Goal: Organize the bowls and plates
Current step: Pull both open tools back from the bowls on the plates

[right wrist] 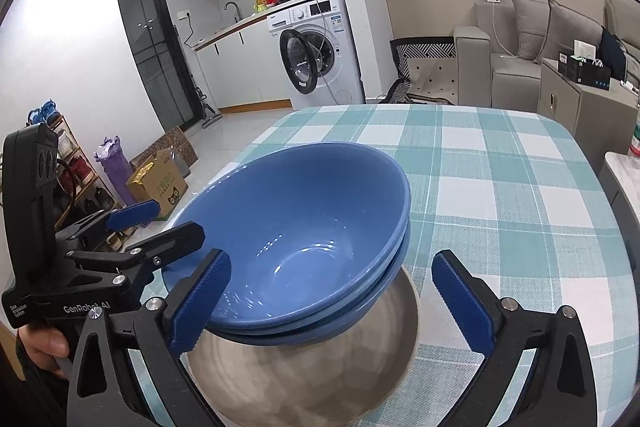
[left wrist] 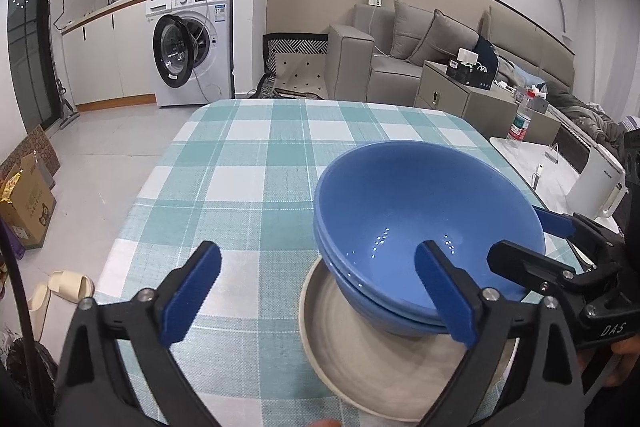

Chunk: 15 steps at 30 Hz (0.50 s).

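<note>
Two nested blue bowls (left wrist: 420,211) sit on a beige plate (left wrist: 384,363) on the checked table. My left gripper (left wrist: 320,291) is open, its right finger over the near rim of the bowls, its left finger over the cloth. My right gripper (right wrist: 332,303) is open, with its left finger at the bowls' (right wrist: 296,227) near rim and its right finger beside the plate (right wrist: 304,375). Each gripper shows in the other's view: the right one (left wrist: 536,231) at the bowls' right side, the left one (right wrist: 160,223) at their left side. Neither holds anything.
The teal and white checked tablecloth (left wrist: 256,163) covers the table; its edges lie to the left and far side. A washing machine (left wrist: 192,43), sofa (left wrist: 400,59) and side table with a bottle (left wrist: 520,123) stand beyond. Boxes (left wrist: 28,207) and slippers lie on the floor at left.
</note>
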Motion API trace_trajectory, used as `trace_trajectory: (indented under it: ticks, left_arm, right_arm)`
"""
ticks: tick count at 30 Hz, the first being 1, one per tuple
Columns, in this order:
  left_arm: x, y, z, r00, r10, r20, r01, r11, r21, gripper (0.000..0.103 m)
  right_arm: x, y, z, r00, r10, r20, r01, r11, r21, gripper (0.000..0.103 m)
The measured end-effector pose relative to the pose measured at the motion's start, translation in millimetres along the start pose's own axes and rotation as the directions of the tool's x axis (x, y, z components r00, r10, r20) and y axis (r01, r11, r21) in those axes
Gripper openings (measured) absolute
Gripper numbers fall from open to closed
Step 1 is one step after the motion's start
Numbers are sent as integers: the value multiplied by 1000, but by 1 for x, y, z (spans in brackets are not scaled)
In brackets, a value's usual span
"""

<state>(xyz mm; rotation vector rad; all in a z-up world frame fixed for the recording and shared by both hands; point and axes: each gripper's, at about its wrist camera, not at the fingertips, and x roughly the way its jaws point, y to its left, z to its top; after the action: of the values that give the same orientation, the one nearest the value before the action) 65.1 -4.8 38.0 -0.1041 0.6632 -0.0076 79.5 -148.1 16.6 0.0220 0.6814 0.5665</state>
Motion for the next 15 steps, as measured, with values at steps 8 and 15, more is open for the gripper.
trace_trajectory:
  ticks: [8,15]
  left_arm:
    - [-8,9,-4,998,12,60,-14,999,41,103]
    - [-19,21,-12,991,20,132,-27,998,56,103]
  right_arm:
    - [-11,2,-6,998,-1,55,4,999,-45,102]
    - [-25,-4,-15,993,-1,118,9,998,-66,102]
